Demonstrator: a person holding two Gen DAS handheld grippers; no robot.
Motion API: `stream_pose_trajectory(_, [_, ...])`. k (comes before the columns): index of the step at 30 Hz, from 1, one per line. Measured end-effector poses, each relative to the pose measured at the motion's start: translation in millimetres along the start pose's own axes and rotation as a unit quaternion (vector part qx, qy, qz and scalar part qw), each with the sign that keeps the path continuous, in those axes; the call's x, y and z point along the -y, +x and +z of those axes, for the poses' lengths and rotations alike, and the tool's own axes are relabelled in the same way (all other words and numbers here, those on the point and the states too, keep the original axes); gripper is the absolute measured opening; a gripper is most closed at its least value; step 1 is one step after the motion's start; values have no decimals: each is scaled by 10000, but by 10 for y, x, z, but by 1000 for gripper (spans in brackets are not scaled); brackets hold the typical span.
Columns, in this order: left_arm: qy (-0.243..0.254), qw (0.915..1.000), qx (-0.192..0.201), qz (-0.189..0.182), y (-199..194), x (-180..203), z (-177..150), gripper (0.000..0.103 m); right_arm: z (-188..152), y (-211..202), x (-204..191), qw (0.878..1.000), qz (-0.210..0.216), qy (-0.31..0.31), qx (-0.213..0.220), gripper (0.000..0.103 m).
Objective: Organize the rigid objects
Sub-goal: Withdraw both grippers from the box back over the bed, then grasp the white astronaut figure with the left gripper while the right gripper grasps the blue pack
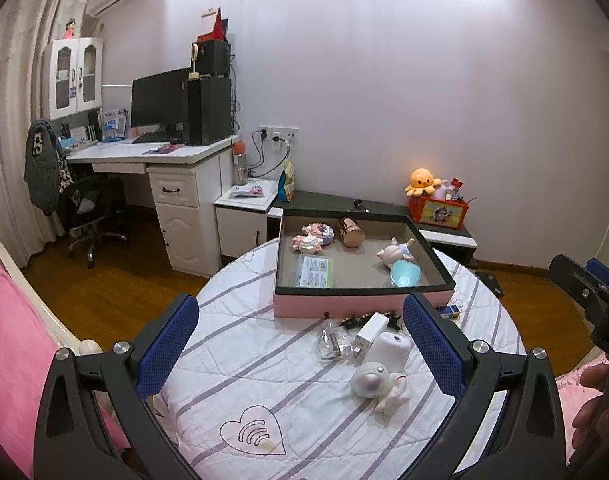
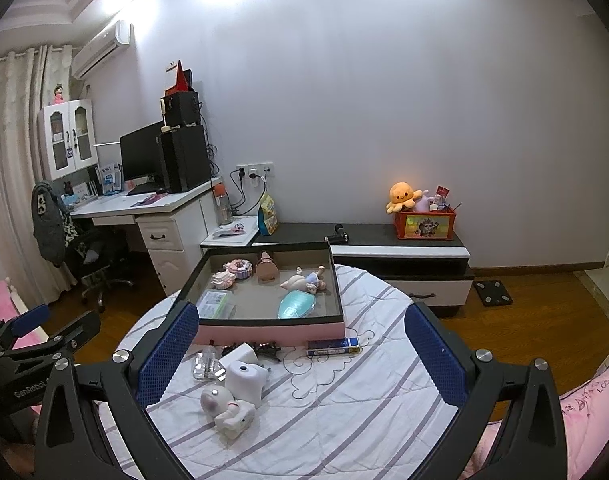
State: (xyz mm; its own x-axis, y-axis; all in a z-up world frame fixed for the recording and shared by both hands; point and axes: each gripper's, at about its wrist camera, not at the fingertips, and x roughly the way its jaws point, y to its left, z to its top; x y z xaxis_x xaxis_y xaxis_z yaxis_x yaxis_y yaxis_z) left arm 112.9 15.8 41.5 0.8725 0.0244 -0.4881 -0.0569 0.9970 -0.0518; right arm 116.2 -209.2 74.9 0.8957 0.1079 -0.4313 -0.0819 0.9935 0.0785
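Blue-padded left tongs (image 1: 300,344) and right tongs (image 2: 300,354) gape wide, empty.

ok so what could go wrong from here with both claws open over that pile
1. The white charger, clear bottle, hair clip and white gadget lie packed together, so a grab at one may nudge or pinch a neighbour.
2. The astronaut toy has a round head and may slip or roll when squeezed.
3. The pink tray sits on a quilted cloth right behind the pile; a bump could shove it.
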Motion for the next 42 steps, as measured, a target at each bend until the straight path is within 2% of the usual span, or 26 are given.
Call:
stream_pose_trajectory(9, [124, 9990, -420, -119, 250, 212, -237, 103, -137, 248, 161, 9993, -75, 29, -366, 103])
stream_pose_trajectory(17, [272, 9967, -756, -83, 513, 496, -492, 103, -374, 481, 371, 9969, -3, 104, -781, 103])
stream_pose_trajectory(26, [525, 9890, -1378, -119, 945, 838, -902, 103, -594, 763, 603, 9927, 63, 241, -1183, 103])
stream_pose_trajectory(32, [521, 9866, -1537, -141, 1189, 846, -967, 103, -661, 960, 643, 9902, 109, 279, -1361, 103])
stream_pose_trajectory(36, [500, 9853, -1578, -413, 1300, 878, -1014, 103, -698, 1089, 657, 9885, 104, 304, -1479, 103])
stream_pose_trajectory(42, [658, 9811, -1779, -373, 1460, 939, -1078, 103, -736, 1267, 682, 9862, 95, 327, -1618, 103])
